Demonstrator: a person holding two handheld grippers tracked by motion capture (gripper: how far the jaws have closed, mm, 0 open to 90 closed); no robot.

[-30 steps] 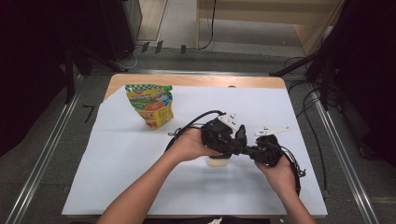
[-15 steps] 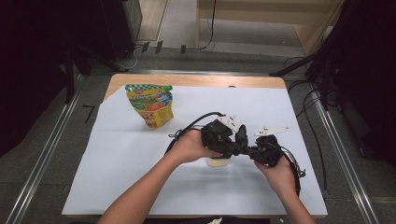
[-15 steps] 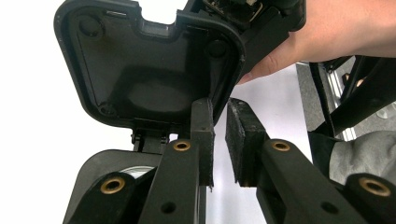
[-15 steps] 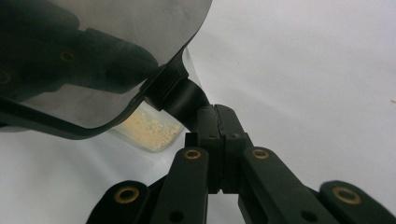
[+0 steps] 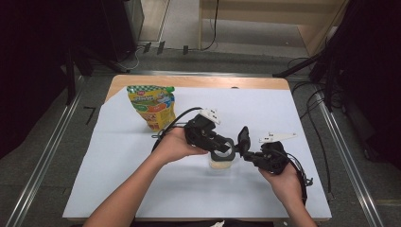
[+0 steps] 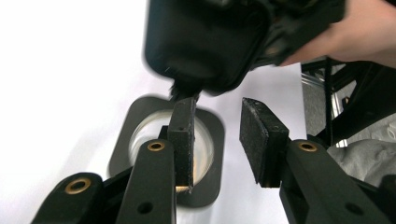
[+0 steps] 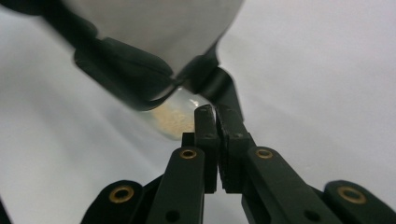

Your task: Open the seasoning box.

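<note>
A small clear jar (image 5: 220, 163) of beige grains stands mid-table on the white sheet, with a black collar (image 5: 222, 149) around its mouth. Its black flip lid (image 5: 242, 139) stands raised at the collar's right. My right gripper (image 5: 247, 152) comes in from the right and is shut on the lid's lower edge (image 7: 219, 91). The beige grains (image 7: 173, 120) lie just beyond. My left gripper (image 5: 216, 143) hovers over the jar mouth (image 6: 154, 135). Its jaws have just been opening, and its pads (image 6: 183, 133) are apart with nothing between them. The lid (image 6: 205, 44) is a blur ahead of them.
A green and orange snack pouch (image 5: 152, 106) stands upright at the back left of the white sheet (image 5: 118, 156). Cables trail from both grippers. The wooden table edge (image 5: 198, 81) runs along the back, with metal rails on either side.
The lid now stands raised beside the collar. My left gripper has shifted a little to the left and its jaws have spread. The right hand has stayed put.
</note>
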